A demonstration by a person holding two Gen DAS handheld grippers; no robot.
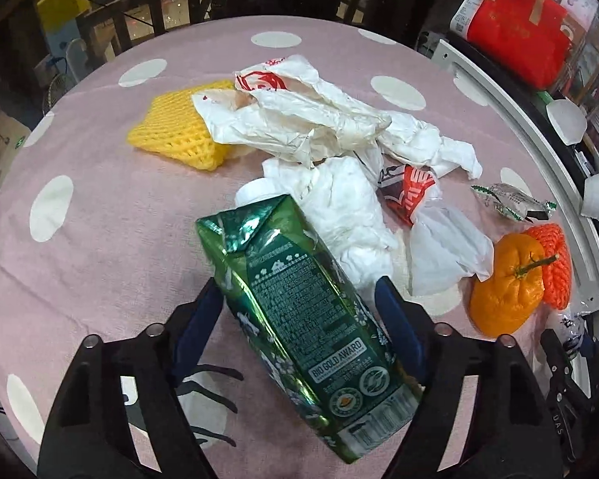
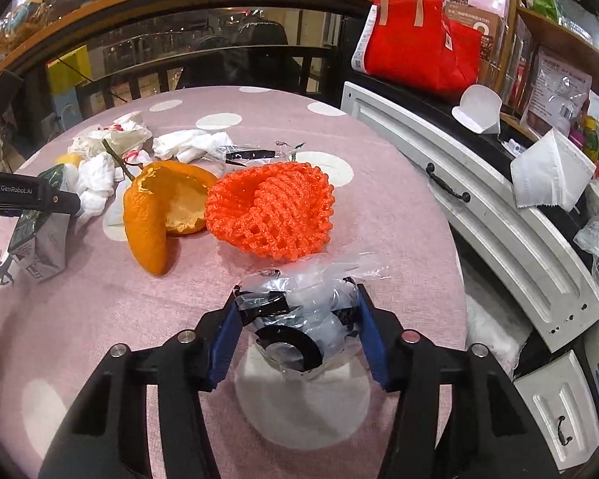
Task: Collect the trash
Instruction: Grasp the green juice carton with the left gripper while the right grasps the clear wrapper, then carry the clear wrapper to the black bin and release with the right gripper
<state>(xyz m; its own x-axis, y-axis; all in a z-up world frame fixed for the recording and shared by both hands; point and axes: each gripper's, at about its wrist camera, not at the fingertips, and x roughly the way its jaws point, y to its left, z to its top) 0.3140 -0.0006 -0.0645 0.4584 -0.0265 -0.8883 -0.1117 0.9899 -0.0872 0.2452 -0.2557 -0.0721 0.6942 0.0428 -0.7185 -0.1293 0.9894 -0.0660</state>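
On the pink tabletop [image 1: 100, 207], in your left wrist view, your left claw [image 1: 299, 299] is straddling the green carton [image 1: 299, 303], whose long axis is running forward between the blue pads, which are pressing its sides. Moving to the right wrist view, your right claw [image 2: 295, 311] is pinching the crumpled clear wrapper [image 2: 299, 315]; the orange net [image 2: 269, 211] is lying just ahead.

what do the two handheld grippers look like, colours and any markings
Both the left gripper and right gripper have black plastic linkage arms with triangular cut-outs, silver round pivot pins and blue finger pads. In the right wrist view, the left gripper's body carries white "GenRobot.AI" lettering. No sleeves or cables show.
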